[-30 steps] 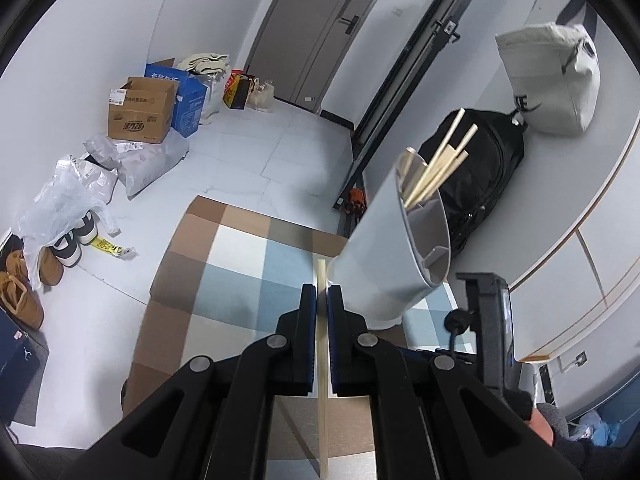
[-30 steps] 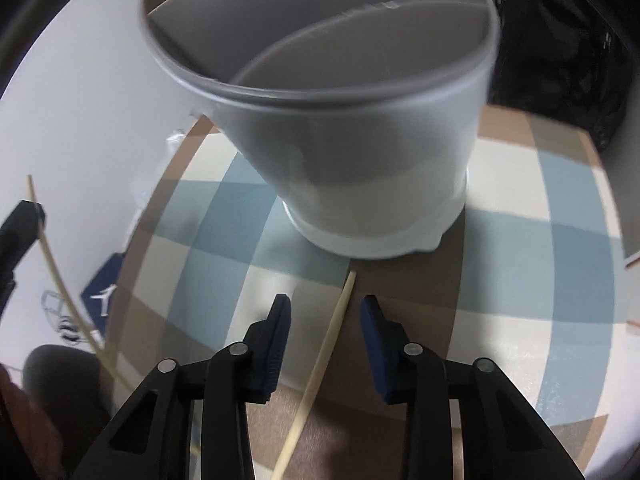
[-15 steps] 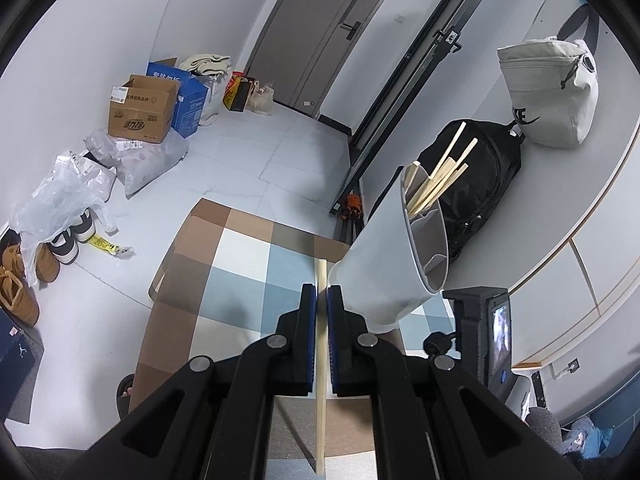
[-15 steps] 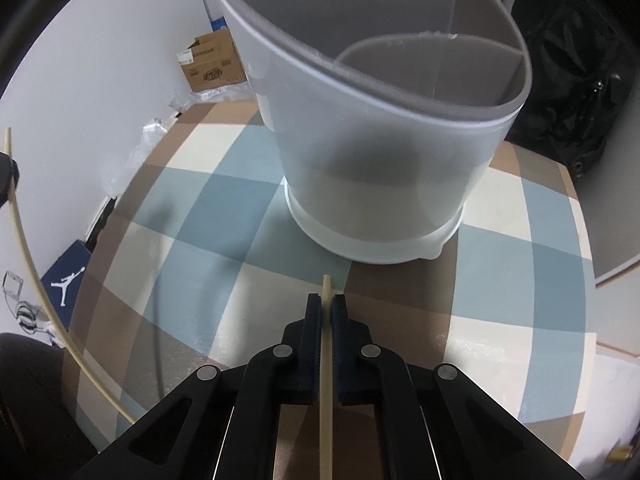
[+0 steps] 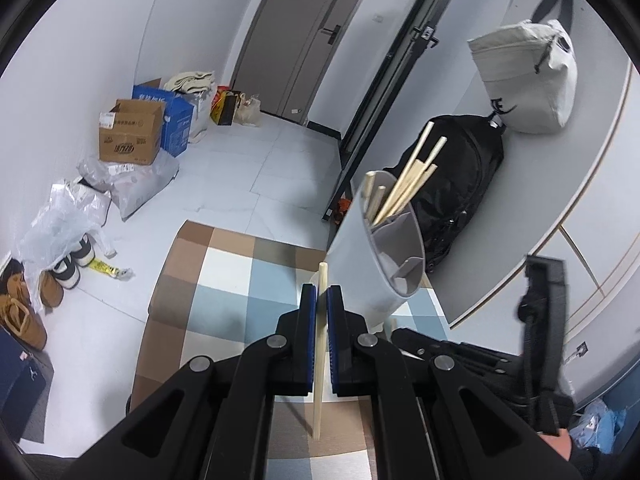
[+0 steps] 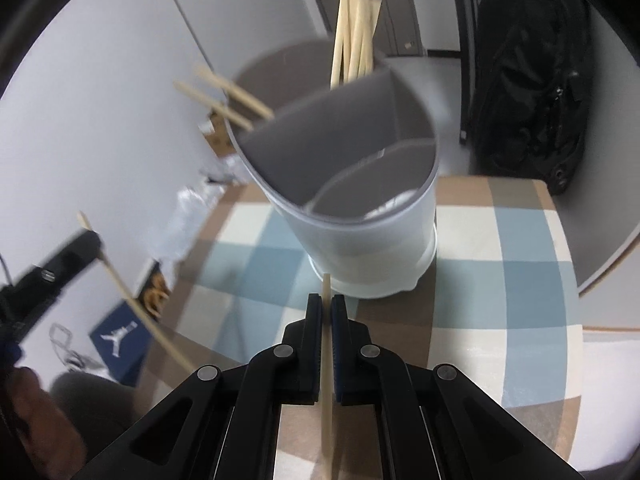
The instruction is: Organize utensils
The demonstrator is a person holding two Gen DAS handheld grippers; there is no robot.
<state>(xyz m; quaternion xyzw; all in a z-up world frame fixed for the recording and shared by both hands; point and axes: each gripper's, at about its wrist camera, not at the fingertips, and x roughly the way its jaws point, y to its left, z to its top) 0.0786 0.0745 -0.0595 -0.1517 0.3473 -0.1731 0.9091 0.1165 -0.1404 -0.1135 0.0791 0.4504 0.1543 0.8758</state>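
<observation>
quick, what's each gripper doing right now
Left gripper: shut on a chopstick.
Right gripper: shut on another chopstick.

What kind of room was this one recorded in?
Most likely the entry area of a home or small flat, not a kitchen. A grey door stands at the far end, shoes and cardboard boxes line the wall, and the utensil holder sits on a checked cloth.

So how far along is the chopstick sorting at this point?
Mostly done: several chopsticks already stand in the far compartment of the grey holder. In hand: the left gripper and right gripper each clamp one chopstick between shut jaws. Left: dropping both into the holder. None is visible on the checked tablecloth.
</observation>
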